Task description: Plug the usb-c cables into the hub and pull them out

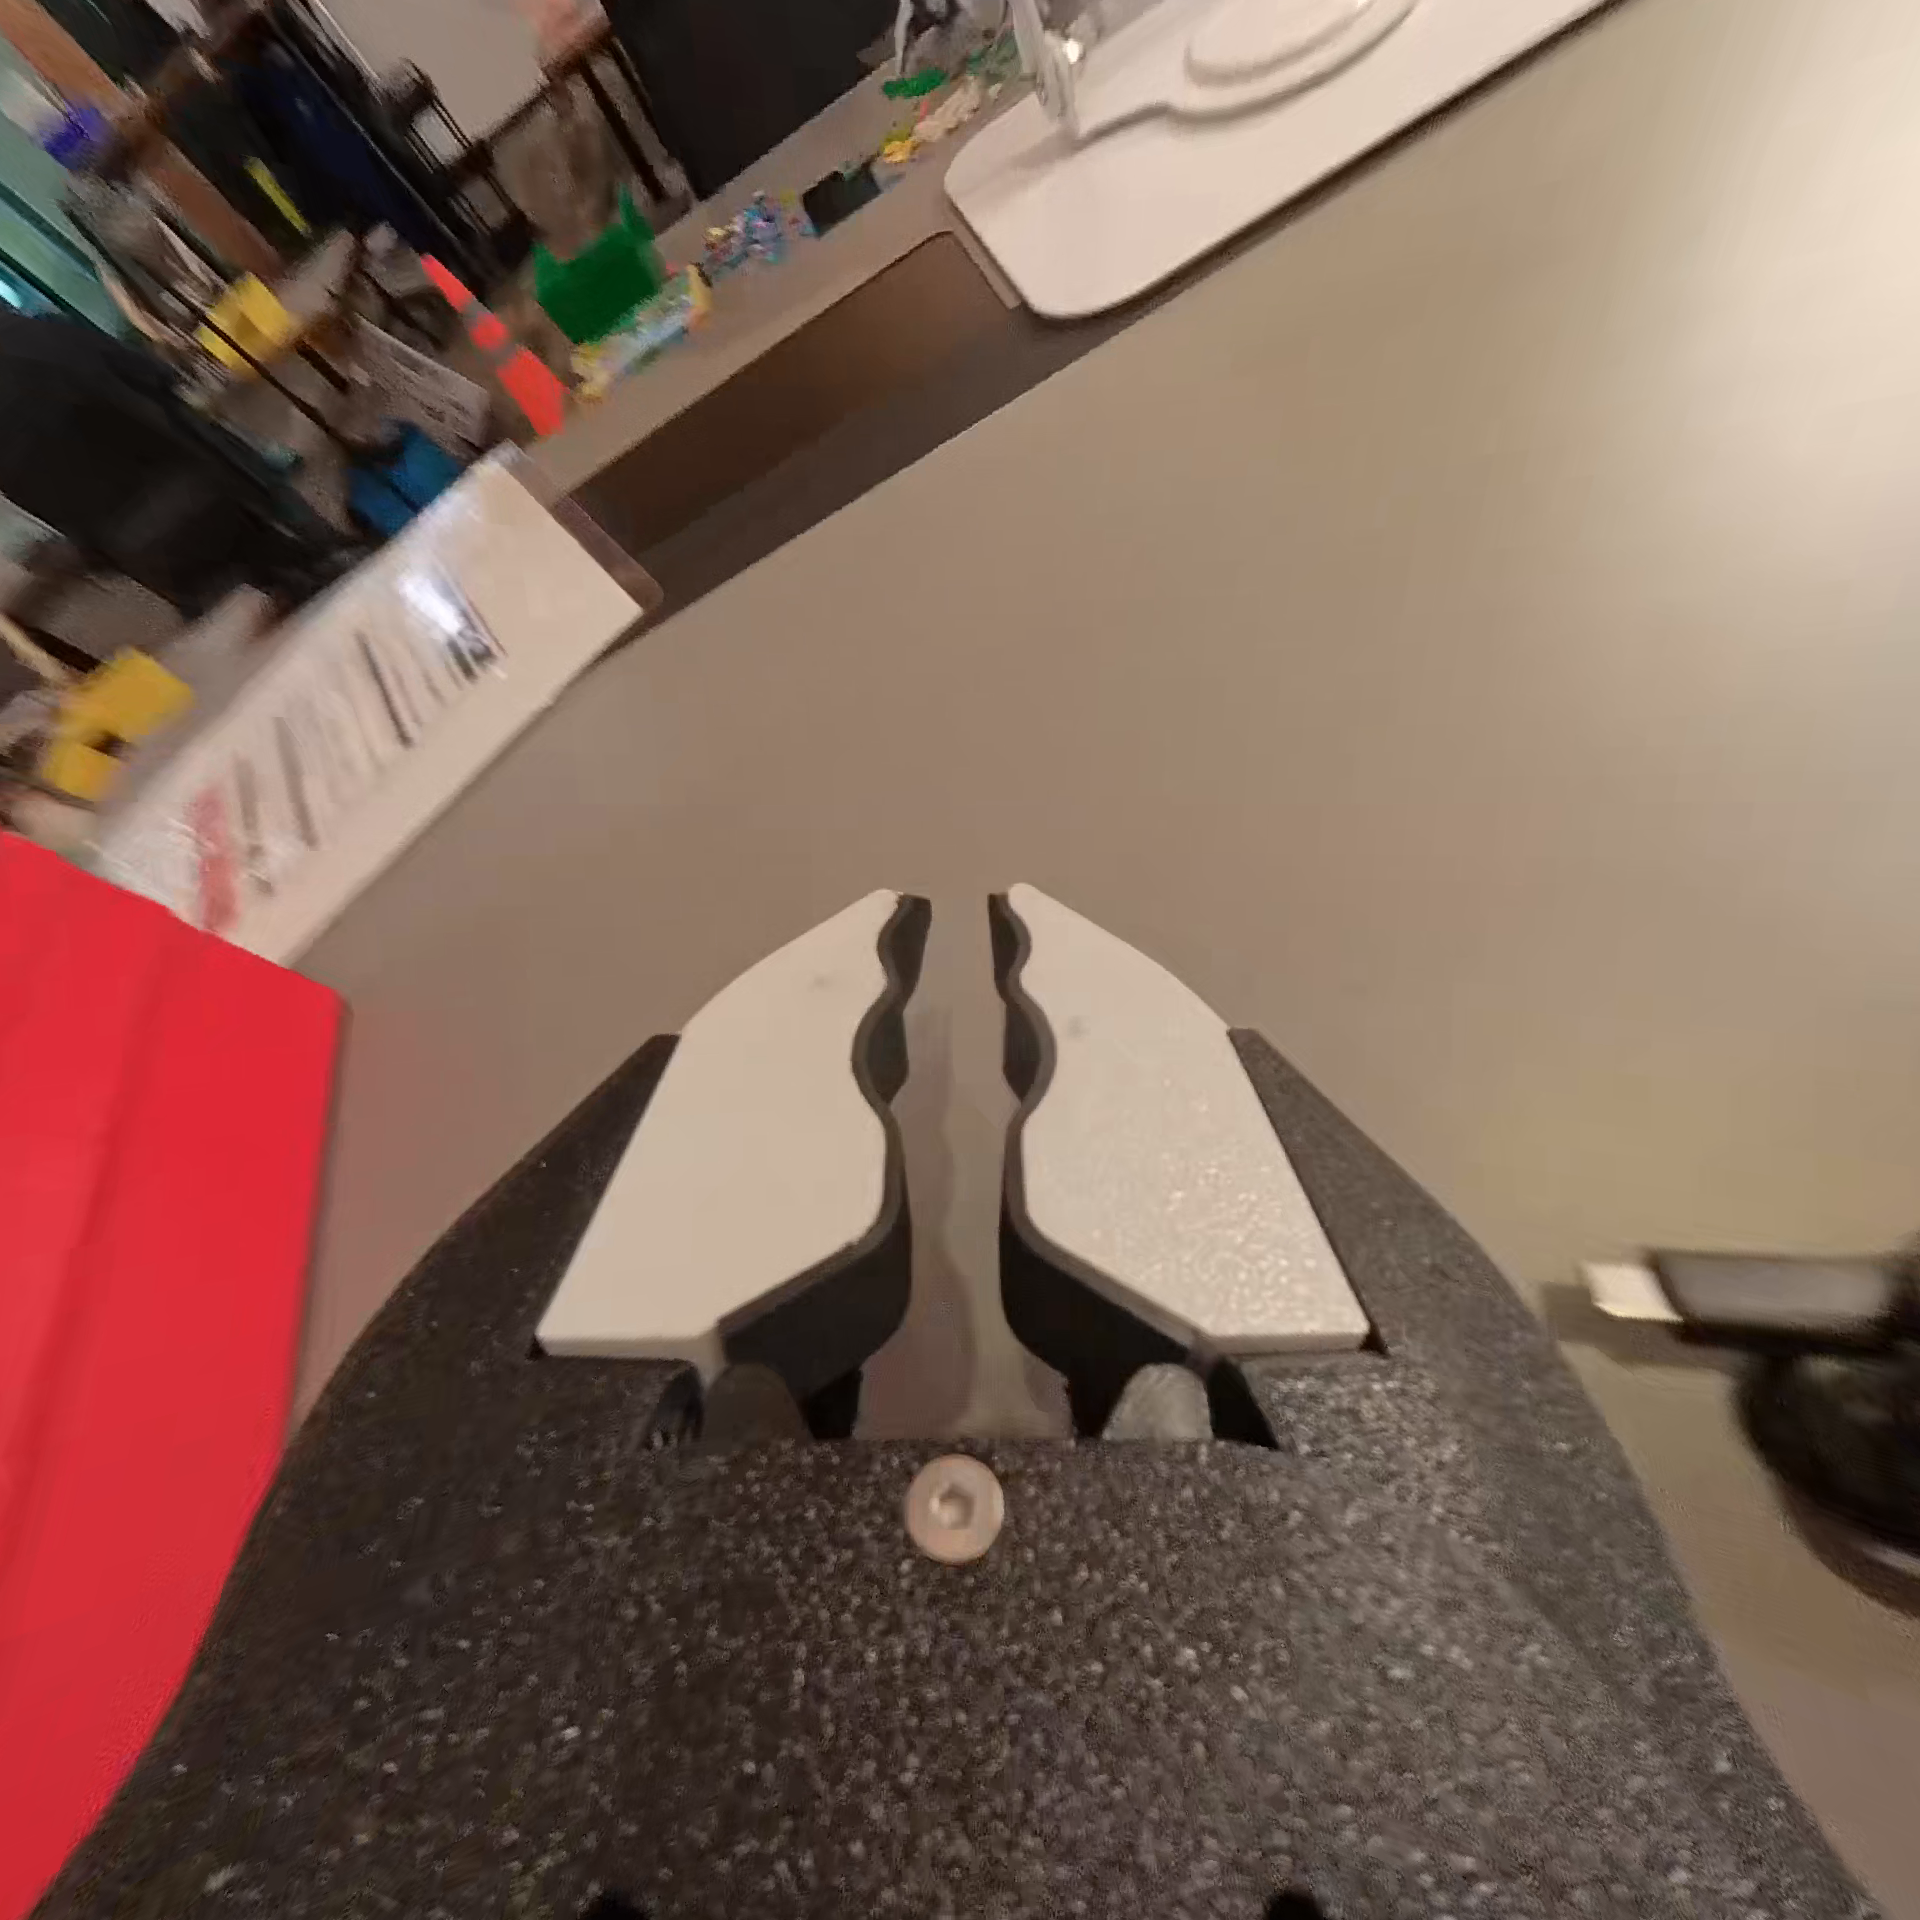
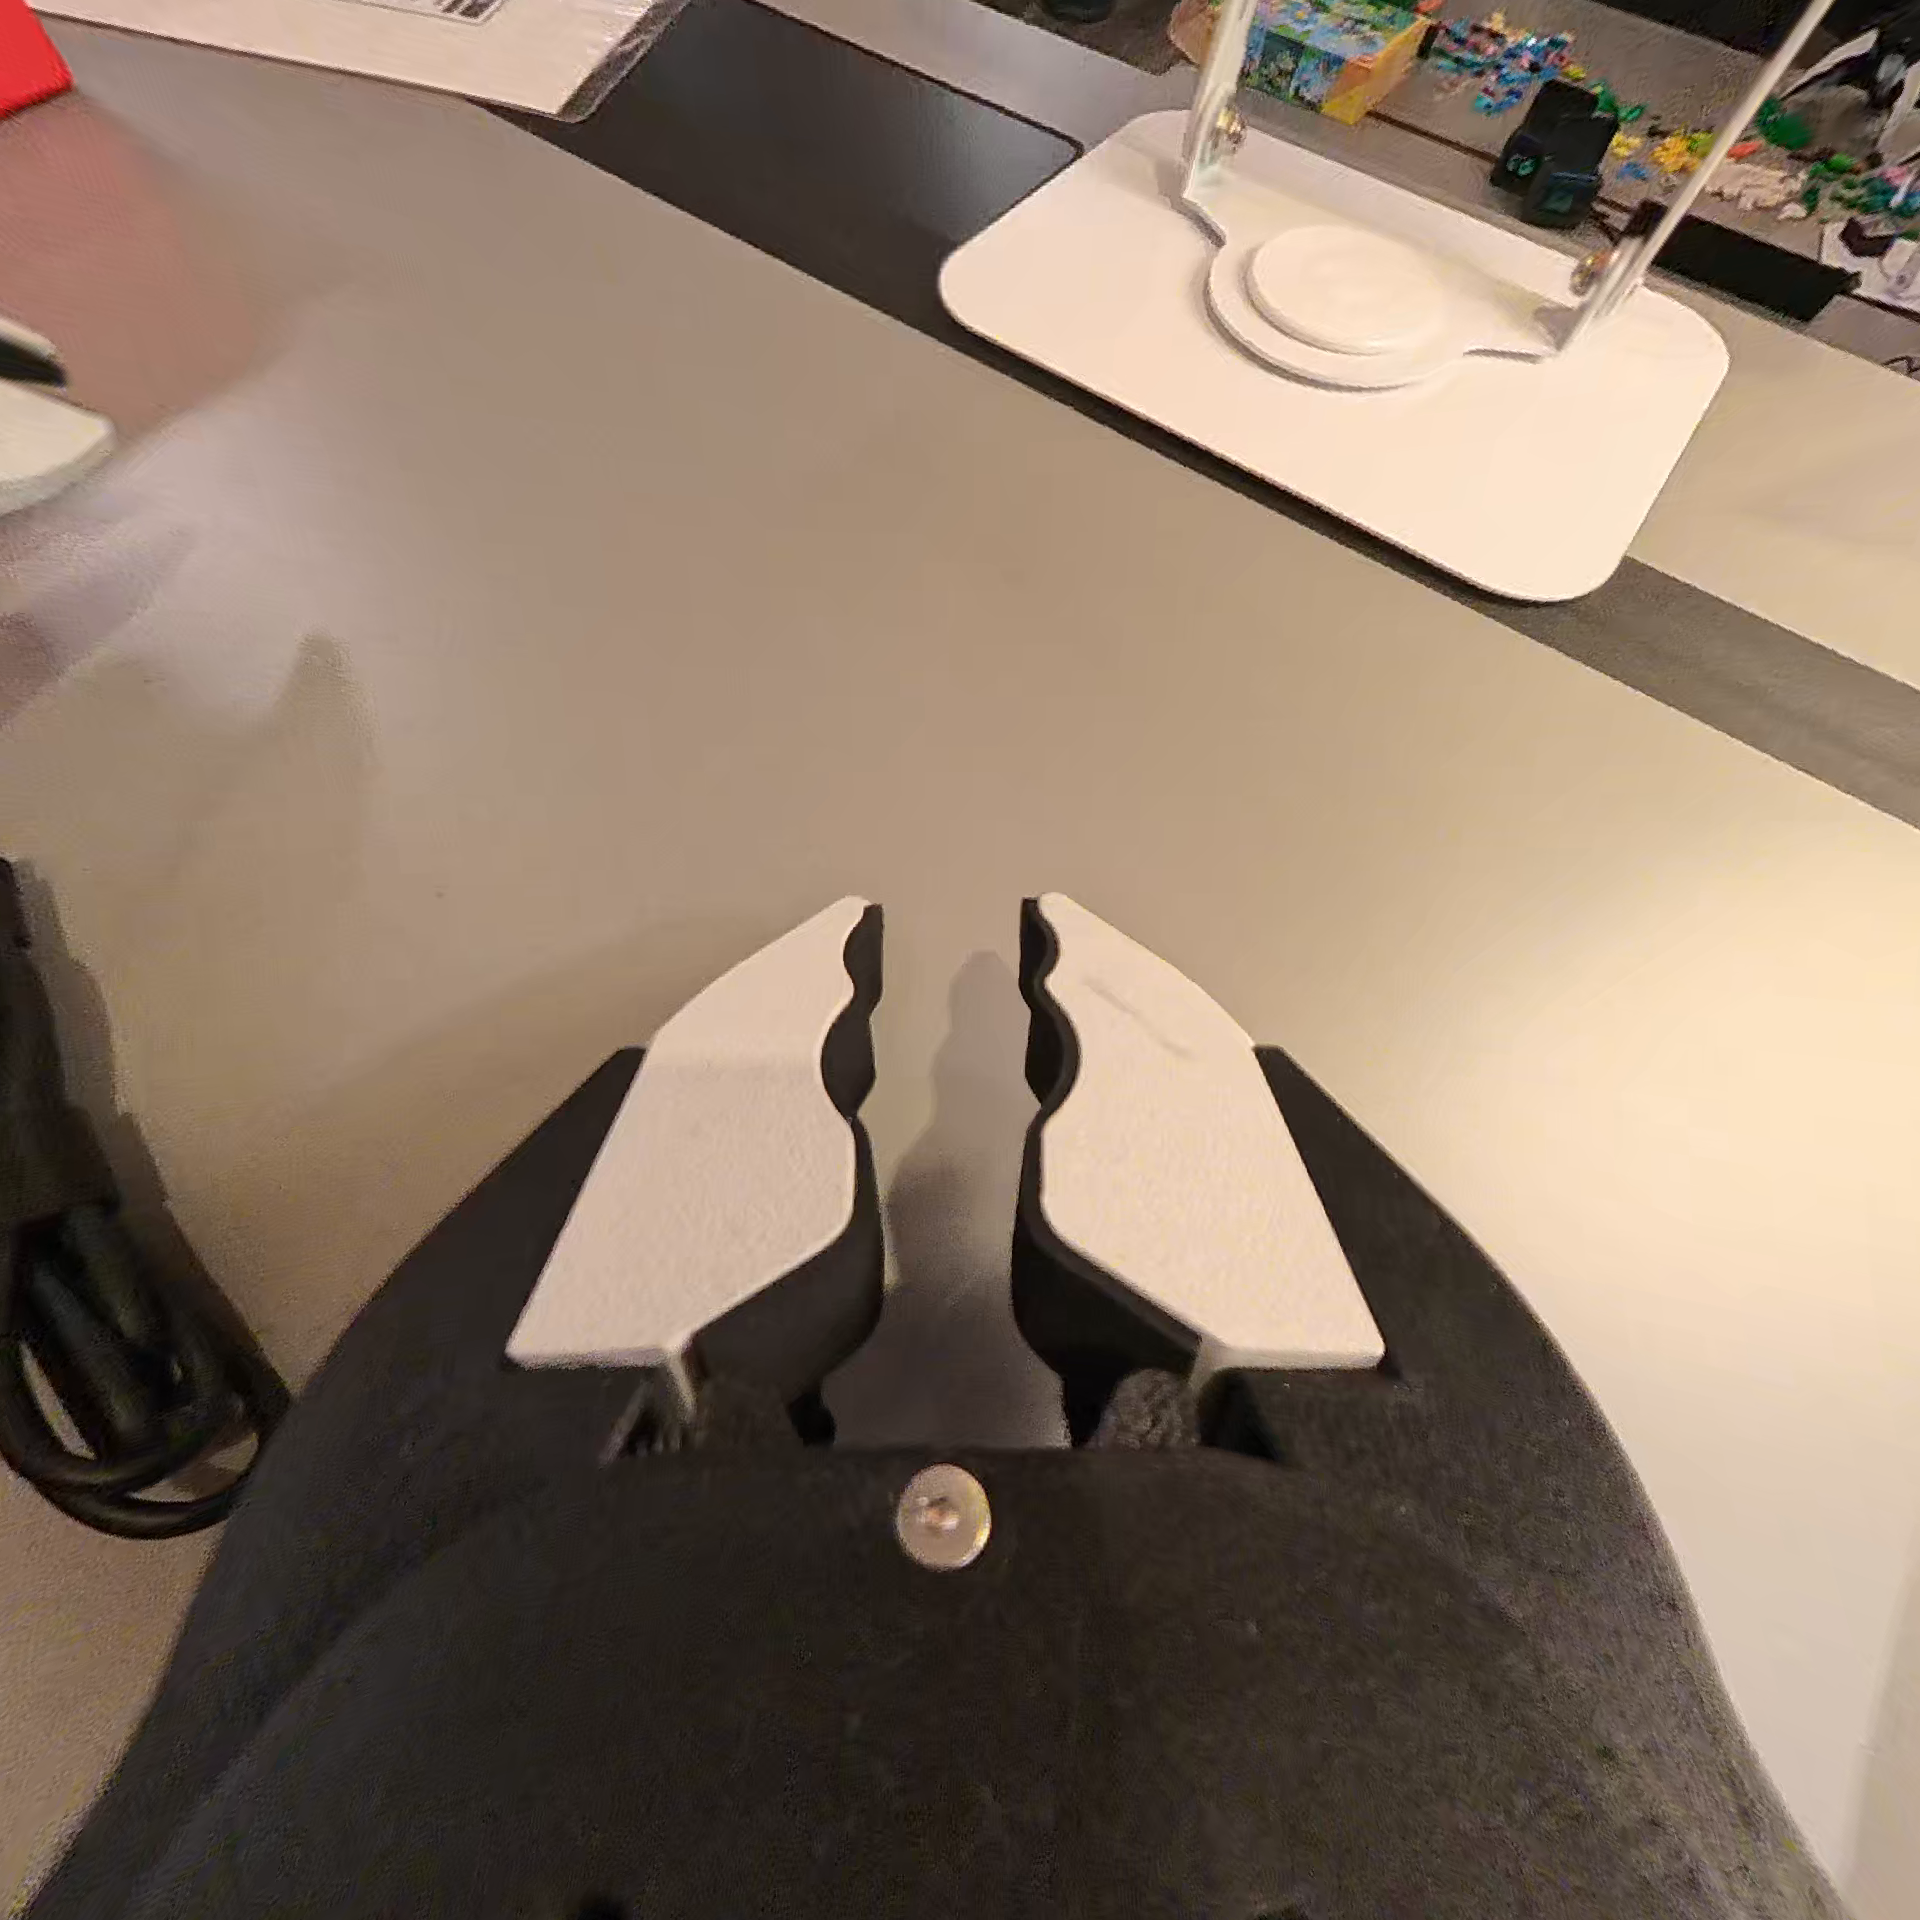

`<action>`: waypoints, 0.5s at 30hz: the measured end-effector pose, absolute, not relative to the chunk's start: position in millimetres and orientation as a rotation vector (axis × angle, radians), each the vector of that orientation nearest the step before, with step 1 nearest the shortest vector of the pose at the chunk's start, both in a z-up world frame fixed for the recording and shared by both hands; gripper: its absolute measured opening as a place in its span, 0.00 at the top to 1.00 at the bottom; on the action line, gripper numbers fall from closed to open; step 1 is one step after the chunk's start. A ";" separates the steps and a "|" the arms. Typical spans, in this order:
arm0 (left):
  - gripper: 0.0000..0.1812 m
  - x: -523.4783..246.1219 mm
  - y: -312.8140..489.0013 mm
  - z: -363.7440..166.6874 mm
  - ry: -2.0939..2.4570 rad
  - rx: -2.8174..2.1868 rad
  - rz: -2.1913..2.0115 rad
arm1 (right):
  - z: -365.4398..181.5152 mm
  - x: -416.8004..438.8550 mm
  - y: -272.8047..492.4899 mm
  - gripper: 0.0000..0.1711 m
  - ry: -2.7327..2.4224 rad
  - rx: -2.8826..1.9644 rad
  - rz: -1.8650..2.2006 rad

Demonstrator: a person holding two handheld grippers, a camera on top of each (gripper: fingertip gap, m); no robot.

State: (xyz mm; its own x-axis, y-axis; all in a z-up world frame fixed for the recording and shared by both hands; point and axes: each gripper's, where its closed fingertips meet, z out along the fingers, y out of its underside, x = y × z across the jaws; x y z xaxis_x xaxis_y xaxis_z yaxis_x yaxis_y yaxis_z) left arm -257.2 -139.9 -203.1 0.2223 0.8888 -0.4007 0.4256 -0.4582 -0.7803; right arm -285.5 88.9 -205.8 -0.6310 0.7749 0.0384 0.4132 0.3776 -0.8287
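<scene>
My left gripper (image 1: 958, 906) hangs over bare beige table, its jaws a narrow gap apart and empty. At the right edge of the left wrist view lies a blurred dark plug with a silver connector (image 1: 1621, 1288), and a black cable bundle (image 1: 1839, 1455) lies behind it. My right gripper (image 2: 953, 914) is over the table too, its jaws slightly open and empty. A coil of black cable (image 2: 94, 1309) lies to its left. I cannot pick out the hub for certain in either view.
A white monitor stand base (image 2: 1455, 468) sits at the far right, next to a dark mat (image 2: 831, 135). A red flat object (image 1: 145, 1247) lies at the left, with a white plastic-wrapped sheet (image 1: 395, 665) behind it. Small colourful toy bricks (image 2: 1507, 62) lie scattered on the far table. The left tips stand about 20 centimetres off the red flat object (image 1: 145, 1247).
</scene>
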 end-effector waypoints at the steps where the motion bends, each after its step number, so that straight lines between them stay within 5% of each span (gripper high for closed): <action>1: 0.95 -266.2 -143.6 -203.2 -1.159 -2.028 1.277 | -205.4 -284.3 87.6 0.86 -2.225 -1.013 1.160; 8: 1.00 -312.0 -128.0 -192.5 -0.959 -2.003 1.266 | -208.4 -283.3 86.7 0.86 -2.257 -1.035 1.175; 15: 0.91 -309.4 -115.3 -195.8 -0.963 -1.966 0.879 | -212.4 -283.0 86.6 0.86 -2.301 -1.097 1.212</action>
State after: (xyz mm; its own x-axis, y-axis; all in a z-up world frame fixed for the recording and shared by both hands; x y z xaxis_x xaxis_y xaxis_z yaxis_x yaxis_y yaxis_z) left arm -309.4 -115.3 -195.8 0.4783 0.8439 -0.2428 0.3186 -0.4244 -0.8476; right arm -283.0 86.6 -212.4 -0.6551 0.7524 -0.0697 0.4827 0.3458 -0.8046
